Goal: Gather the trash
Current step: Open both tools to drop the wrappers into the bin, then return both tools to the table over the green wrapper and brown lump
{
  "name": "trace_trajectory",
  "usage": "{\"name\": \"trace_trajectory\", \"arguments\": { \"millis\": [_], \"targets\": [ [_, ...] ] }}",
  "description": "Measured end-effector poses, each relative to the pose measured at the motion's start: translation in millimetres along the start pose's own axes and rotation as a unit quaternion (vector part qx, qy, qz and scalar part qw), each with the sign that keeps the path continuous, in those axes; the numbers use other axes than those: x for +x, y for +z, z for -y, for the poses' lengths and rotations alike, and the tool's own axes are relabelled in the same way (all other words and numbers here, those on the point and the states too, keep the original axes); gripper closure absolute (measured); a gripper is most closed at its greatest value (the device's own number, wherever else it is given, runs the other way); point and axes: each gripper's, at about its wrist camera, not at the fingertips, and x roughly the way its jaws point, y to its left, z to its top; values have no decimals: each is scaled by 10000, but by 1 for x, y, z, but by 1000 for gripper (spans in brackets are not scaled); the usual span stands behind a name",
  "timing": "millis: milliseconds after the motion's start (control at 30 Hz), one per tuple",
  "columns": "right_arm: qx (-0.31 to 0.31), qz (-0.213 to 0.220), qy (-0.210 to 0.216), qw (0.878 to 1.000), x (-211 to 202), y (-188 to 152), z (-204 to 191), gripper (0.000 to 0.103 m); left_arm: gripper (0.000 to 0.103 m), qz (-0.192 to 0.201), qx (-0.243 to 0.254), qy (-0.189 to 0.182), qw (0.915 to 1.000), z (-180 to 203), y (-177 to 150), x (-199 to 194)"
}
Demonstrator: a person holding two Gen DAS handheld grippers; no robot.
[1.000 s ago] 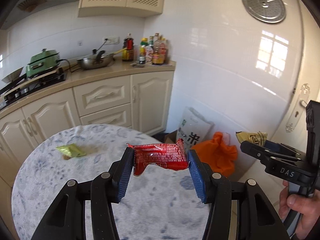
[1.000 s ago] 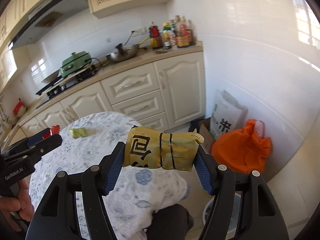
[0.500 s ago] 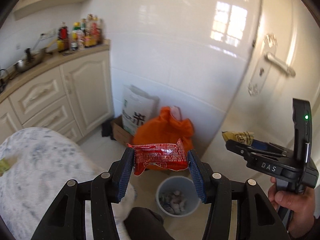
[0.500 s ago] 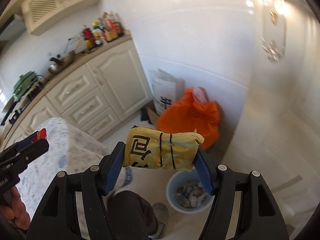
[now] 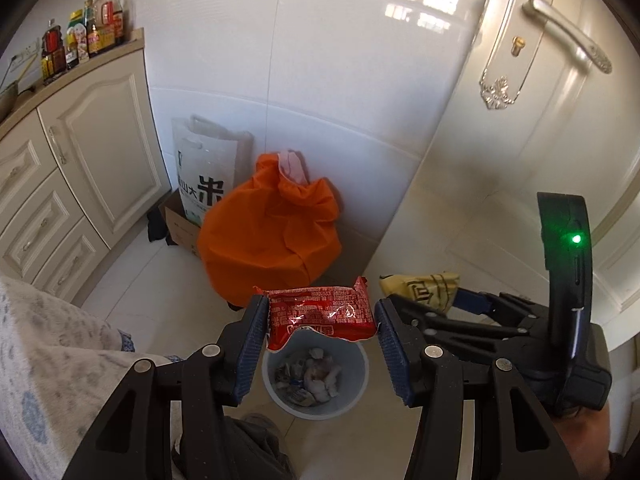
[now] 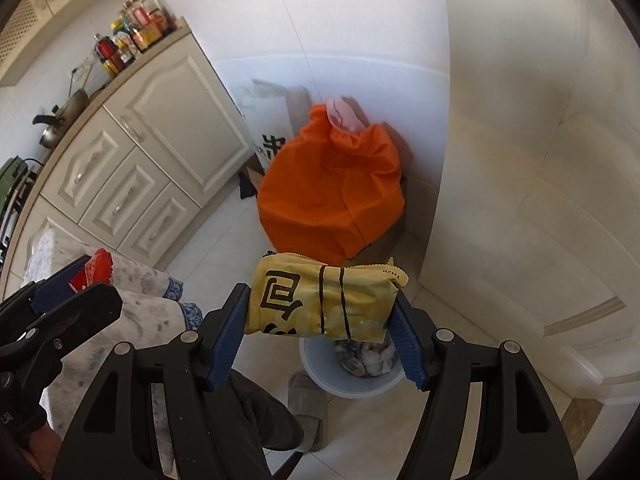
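Observation:
My left gripper [image 5: 320,320] is shut on a red snack wrapper [image 5: 322,312], held across both blue pads. Directly below it on the floor stands a pale blue trash bin [image 5: 316,380] with crumpled litter inside. My right gripper [image 6: 322,312] is shut on a yellow wrapper [image 6: 320,300] with dark lettering, above the same bin [image 6: 352,380], whose far side the wrapper hides. In the left wrist view the right gripper [image 5: 444,298] appears at the right with the yellow wrapper [image 5: 420,286]. In the right wrist view the left gripper [image 6: 76,280] shows at the left with the red wrapper [image 6: 96,268].
An orange bag [image 5: 268,232] and a white paper bag [image 5: 204,172] stand against the tiled wall behind the bin. Cream cabinets [image 5: 80,152] lie to the left, a door with a metal handle [image 5: 568,36] to the right. A cloth-covered table edge [image 5: 48,360] and a person's slippered foot [image 6: 308,404] are close by.
Both grippers swung away from the table toward the wall and tilted downward, each keeping its wrapper. The bin came into view and now lies under both.

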Motion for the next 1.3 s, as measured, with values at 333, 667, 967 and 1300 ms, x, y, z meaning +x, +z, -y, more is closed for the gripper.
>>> {"name": "trace_trajectory", "arguments": {
  "millis": [333, 667, 967, 1300],
  "targets": [
    [340, -378, -79, 9987, 30, -8, 23, 8, 25, -414, -22, 101, 9991, -6, 26, 63],
    [561, -167, -168, 9981, 8, -8, 22, 0, 2, 15, -110, 405, 9991, -9, 2, 9],
    [221, 237, 134, 9994, -36, -1, -27, 0, 1, 643, -465, 675, 9946, -31, -36, -80],
    [-646, 671, 443, 9947, -88, -2, -127, 0, 1, 1088, -1376, 804, 9812, -97, -100, -190]
  ]
}}
